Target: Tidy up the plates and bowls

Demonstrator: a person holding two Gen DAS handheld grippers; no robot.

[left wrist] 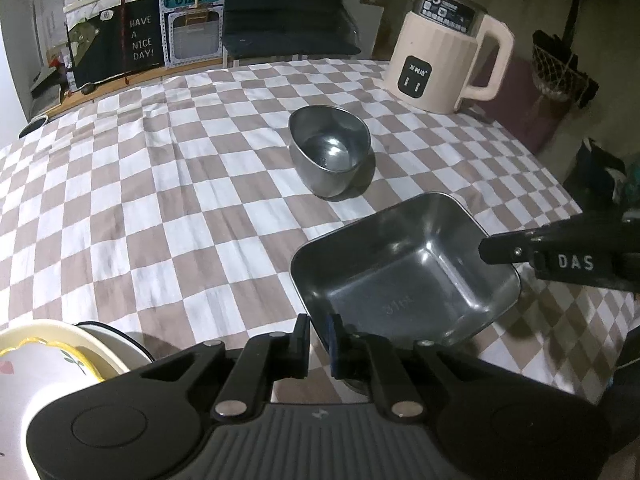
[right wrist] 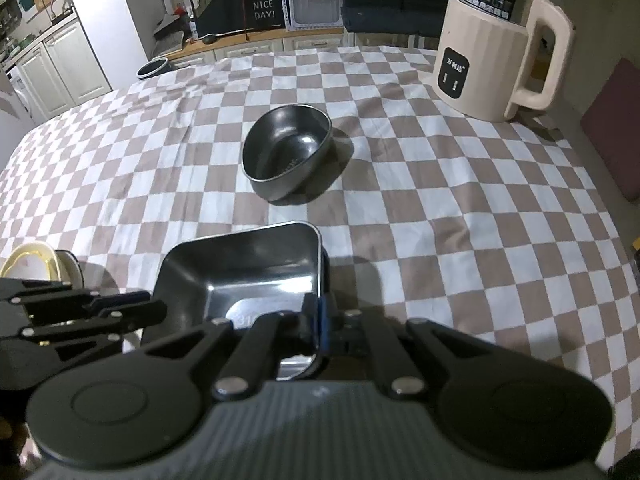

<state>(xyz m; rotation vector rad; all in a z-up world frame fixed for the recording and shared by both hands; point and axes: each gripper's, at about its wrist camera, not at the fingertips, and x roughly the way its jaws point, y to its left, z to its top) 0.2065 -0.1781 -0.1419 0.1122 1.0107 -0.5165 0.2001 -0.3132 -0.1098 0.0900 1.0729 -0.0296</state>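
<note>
A square steel tray (left wrist: 404,276) is held a little above the checkered table. My left gripper (left wrist: 319,334) is shut on the tray's near-left corner. My right gripper (right wrist: 319,320) is shut on the tray's (right wrist: 240,276) right rim; it also shows in the left wrist view (left wrist: 504,249) at the tray's far right corner. A round steel bowl (left wrist: 329,148) stands upright beyond the tray, also in the right wrist view (right wrist: 286,148). Stacked cream and white floral bowls (left wrist: 52,356) sit at the near left, also in the right wrist view (right wrist: 36,260).
A cream electric kettle (left wrist: 444,48) stands at the table's far right, also in the right wrist view (right wrist: 496,52). The checkered tablecloth (left wrist: 160,184) covers the table. Shelves and a "Have a nice day" sign (left wrist: 141,38) lie behind the far edge.
</note>
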